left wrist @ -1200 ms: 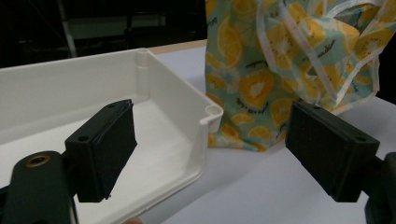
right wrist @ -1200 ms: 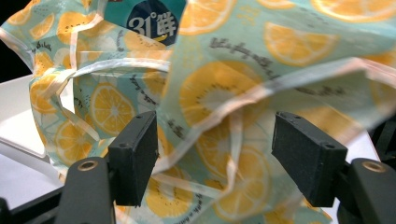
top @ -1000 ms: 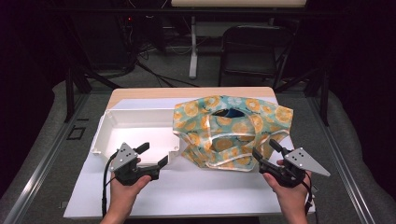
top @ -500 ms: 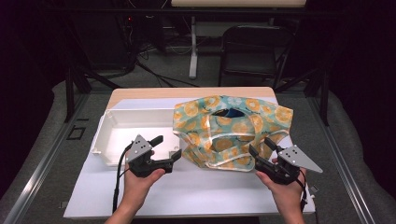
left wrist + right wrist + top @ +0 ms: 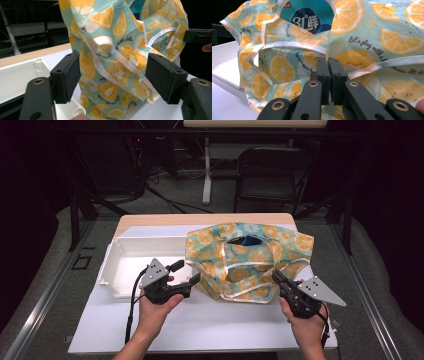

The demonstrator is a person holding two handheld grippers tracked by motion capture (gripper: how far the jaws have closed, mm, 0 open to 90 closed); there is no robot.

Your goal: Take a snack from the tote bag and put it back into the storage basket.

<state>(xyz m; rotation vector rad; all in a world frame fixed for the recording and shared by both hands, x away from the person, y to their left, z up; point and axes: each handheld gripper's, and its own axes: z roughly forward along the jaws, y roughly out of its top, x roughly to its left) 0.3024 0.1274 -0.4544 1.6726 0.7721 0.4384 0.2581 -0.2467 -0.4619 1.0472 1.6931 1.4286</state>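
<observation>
Since the earlier frame, left claw (image 5: 187, 274) has advanced toward the fruit-print bag (image 5: 248, 262), jaws closing but apart, unclamped. Bag rests mid-bench (image 5: 210, 320), beside the white tray (image 5: 114, 285). Right claw (image 5: 276, 277) has just clamped together at the bag's edge.

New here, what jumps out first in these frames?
The orange-slice print bag, crumpled in the middle of the white table, with a blue packet peeking from its open top. The right gripper is shut at the bag's right edge, while the left gripper, its jaws just closing some, is open at the bag's left side, beside a white tray.
</observation>
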